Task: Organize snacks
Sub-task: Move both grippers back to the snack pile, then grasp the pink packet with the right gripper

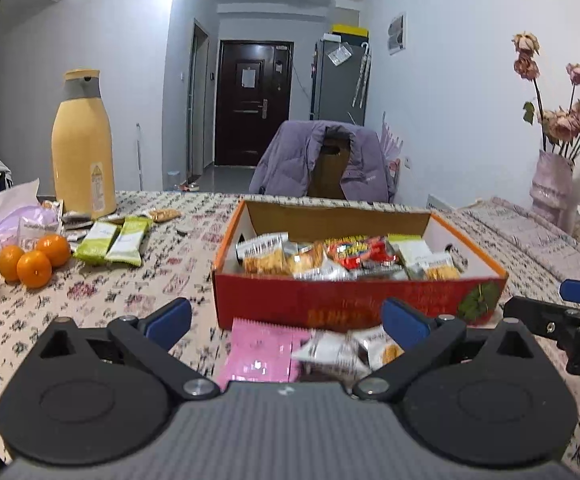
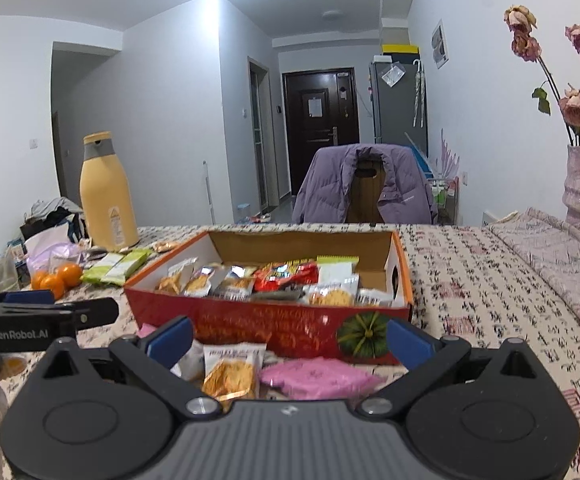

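A counter [image 2: 469,272] under a floral-print cloth carries a red cardboard box [image 2: 274,326] with orange rims, open at the top and filled with wrapped snacks [image 2: 274,280]; behind the box a chair draped in a purple jacket [image 2: 363,186] faces it, and well to the box's left a tall yellow flask [image 1: 83,146] stands upright. Two green packets [image 1: 114,242] lie side by side between the flask and the box, three oranges [image 1: 34,260] clustered just left of them. Against the box's near wall lie a pink packet [image 2: 321,378] and cracker packets [image 2: 232,372]. The left claw [image 1: 286,322] hangs above these loose packets, jaws spread wide and gripping nothing; the right claw [image 2: 290,338], just right of it, is likewise spread and empty
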